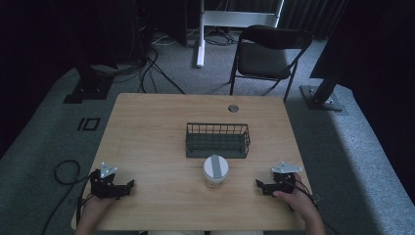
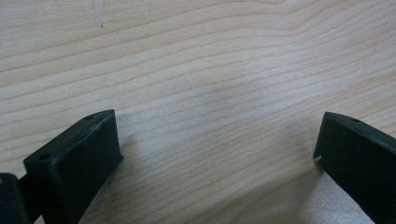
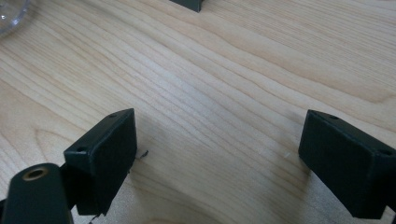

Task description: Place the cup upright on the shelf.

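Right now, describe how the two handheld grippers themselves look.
Both are black. The left gripper and right gripper each carry a grey three-cornered plate on top. A dark cable trails from the left one onto the floor. Up close, each jaw is a blocky black slab with small holes in its top face. No sleeves are visible.

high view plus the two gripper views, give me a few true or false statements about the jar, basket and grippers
1. The white-lidded jar stands inside the wire basket. False: it stands on the table, just in front of the basket.
2. The left gripper has its jaws apart with nothing between them. True.
3. The right gripper is clamped on the jar. False: its jaws are apart over bare wood.
4. The folding chair stands beyond the table's far edge. True.
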`<action>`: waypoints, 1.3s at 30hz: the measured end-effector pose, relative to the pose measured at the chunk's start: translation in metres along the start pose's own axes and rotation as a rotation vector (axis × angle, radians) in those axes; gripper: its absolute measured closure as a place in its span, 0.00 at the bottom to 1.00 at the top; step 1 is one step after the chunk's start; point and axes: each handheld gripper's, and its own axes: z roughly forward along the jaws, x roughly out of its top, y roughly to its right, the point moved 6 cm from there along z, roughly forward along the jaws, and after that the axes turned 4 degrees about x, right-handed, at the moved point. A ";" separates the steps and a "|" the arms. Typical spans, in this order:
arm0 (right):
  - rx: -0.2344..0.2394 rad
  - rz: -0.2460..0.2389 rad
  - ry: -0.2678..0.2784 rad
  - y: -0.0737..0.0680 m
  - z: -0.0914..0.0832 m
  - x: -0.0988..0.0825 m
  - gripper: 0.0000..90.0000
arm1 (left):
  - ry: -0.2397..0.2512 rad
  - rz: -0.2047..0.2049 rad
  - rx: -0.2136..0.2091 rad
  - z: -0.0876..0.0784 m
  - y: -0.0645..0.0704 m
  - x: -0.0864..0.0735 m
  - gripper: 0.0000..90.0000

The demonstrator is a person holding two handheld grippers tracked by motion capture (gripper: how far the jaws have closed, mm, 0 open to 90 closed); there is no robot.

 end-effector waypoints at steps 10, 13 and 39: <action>0.000 -0.001 0.000 0.000 0.000 0.000 0.12 | -0.001 -0.014 0.011 0.000 -0.001 0.000 0.01; 0.000 -0.001 0.000 0.000 0.000 0.000 0.12 | -0.001 -0.014 0.011 0.000 -0.001 0.000 0.01; 0.042 -0.005 0.009 -0.014 0.000 0.001 0.14 | 0.000 -0.010 0.006 0.000 0.000 0.000 0.01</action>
